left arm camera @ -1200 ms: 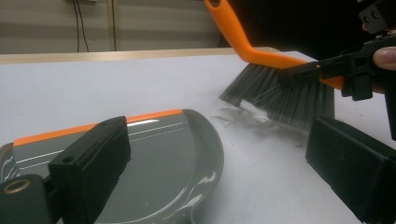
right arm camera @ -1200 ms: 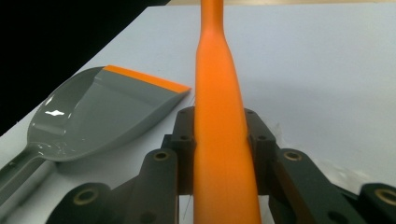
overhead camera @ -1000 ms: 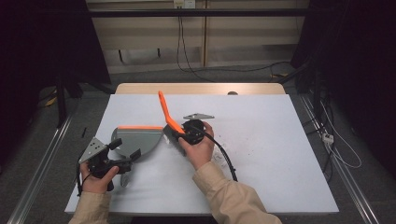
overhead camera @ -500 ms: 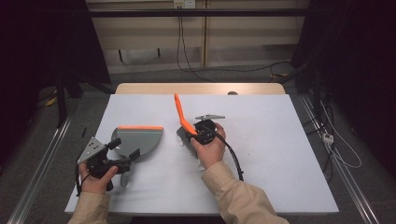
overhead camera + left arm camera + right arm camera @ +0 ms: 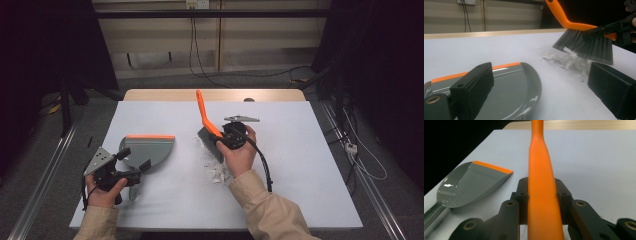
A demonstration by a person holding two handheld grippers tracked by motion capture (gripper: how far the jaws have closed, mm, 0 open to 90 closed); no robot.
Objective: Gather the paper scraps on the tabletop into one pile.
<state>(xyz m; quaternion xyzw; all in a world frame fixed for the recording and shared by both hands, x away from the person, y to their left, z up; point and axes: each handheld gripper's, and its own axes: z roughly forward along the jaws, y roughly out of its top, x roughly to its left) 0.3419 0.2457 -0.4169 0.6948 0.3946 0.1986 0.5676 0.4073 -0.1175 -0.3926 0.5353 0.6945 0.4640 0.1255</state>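
On the white table [image 5: 310,165], right of centre, the right gripper [image 5: 227,140] has its jaws clamped on the orange handle of a brush [image 5: 206,120]. That handle runs straight up the middle of the right gripper view [image 5: 541,182], pinched between the two black jaws. From above, the handle slants up and away toward the far edge, while the grey bristles [image 5: 209,145] hang down on the gripper's left side. Just beneath and nearer the person lies a small heap of white scraps [image 5: 216,170], close under the bristles; in the left gripper view the bristles [image 5: 586,47] sit just above the scraps [image 5: 567,60], and I cannot tell whether they touch.

Over to the left, the grey dustpan [image 5: 147,149] lies flat with its orange lip toward the far side, well apart from the scraps. The left gripper [image 5: 131,162] sits at the pan's near end, jaws apart, one jaw over the pan [image 5: 506,92] and the other off its edge over bare table. The pan's handle points back toward the left hand [image 5: 102,192].
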